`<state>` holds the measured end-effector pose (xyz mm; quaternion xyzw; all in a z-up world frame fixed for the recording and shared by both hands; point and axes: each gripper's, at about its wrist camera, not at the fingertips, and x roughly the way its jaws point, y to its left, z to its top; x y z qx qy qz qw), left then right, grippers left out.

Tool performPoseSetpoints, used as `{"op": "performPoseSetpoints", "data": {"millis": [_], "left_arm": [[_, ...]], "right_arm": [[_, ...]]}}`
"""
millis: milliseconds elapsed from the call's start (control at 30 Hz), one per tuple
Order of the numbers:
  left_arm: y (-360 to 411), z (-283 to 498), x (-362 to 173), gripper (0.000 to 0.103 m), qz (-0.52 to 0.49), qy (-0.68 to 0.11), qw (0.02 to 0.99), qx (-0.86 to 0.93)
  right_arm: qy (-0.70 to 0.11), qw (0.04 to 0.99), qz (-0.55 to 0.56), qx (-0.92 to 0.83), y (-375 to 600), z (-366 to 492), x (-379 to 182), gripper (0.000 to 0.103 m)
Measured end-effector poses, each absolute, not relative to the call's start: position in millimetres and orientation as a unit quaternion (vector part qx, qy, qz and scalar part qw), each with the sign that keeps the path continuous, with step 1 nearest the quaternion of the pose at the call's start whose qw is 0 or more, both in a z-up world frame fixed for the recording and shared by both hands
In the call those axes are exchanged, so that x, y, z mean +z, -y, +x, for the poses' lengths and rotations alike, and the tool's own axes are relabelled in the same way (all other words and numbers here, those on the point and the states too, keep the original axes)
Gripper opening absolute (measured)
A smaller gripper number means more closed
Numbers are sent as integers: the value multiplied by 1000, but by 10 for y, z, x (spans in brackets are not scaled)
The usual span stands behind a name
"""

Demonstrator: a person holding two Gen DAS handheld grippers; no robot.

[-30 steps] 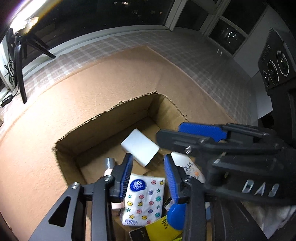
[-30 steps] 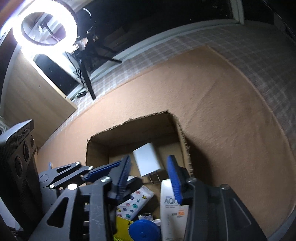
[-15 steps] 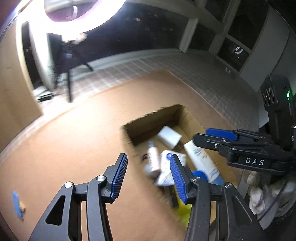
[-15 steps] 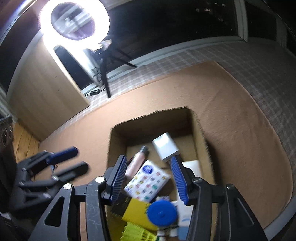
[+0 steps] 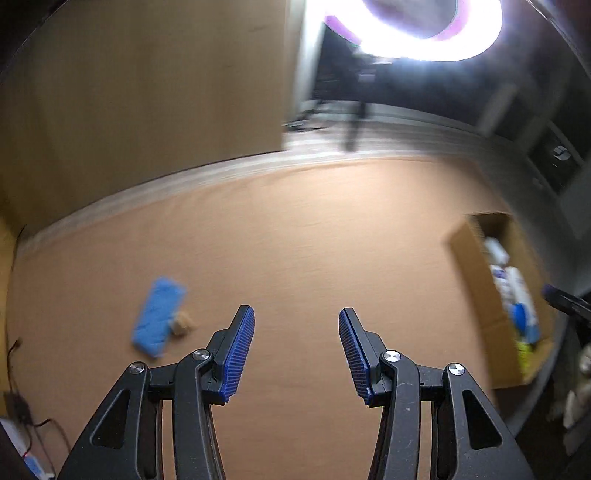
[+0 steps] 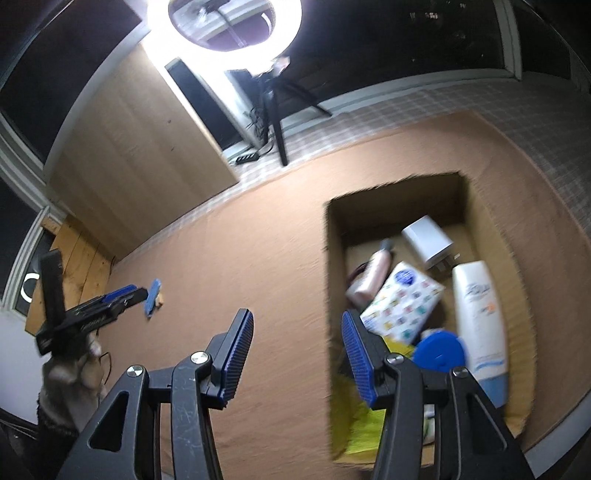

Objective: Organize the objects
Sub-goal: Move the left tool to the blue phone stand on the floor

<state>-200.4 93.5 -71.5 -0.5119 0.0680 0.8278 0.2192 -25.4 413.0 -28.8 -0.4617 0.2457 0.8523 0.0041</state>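
The left gripper (image 5: 296, 350), jaws parted and empty, should centre over the blurred blue flat item (image 5: 159, 316), perhaps a cloth, lying on the tan mat (image 5: 314, 240) well apart from the cardboard box (image 6: 334, 258), while the right gripper (image 6: 297, 354) hovers unclenched, holding nothing.

A home room rigged for filming (ring light (image 6: 225, 22) on tripod (image 6: 275, 122)), checked floor tiles (image 6: 535, 107), wooden cabinet (image 6: 140, 147).

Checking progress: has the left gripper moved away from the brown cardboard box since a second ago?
Yes. The left gripper has swung left; the cardboard box now sits at the right edge.
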Motion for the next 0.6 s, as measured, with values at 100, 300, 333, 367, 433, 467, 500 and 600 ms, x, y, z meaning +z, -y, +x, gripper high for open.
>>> {"op": "performPoseSetpoints", "data": {"millis": [100, 300, 333, 367, 433, 467, 500, 600], "left_arm": [[-492, -2284, -906, 51, -535, -41, 181, 824], [102, -2692, -1218, 51, -561, 1, 150, 814], [146, -2738, -1258, 51, -563, 0, 149, 813], [124, -2777, -1296, 51, -566, -1, 149, 811], [150, -2852, -1355, 52, -571, -3, 146, 808], [161, -2887, -1375, 54, -572, -2, 145, 808], [146, -2904, -1380, 55, -572, 0, 147, 807], [74, -2987, -1405, 57, -574, 3, 152, 805]], "right_arm": [[-242, -6, -470, 849, -3939, -293, -321, 46], [-233, -18, -484, 843, -3672, -339, -372, 46], [-233, -18, -486, 842, -3651, -345, -376, 46], [-232, -19, -488, 841, -3621, -355, -384, 46], [-231, -20, -490, 840, -3581, -368, -388, 46], [-229, -21, -491, 840, -3561, -370, -389, 46], [-229, -21, -492, 840, -3549, -375, -390, 46], [-230, -22, -496, 837, -3517, -385, -408, 46]]}}
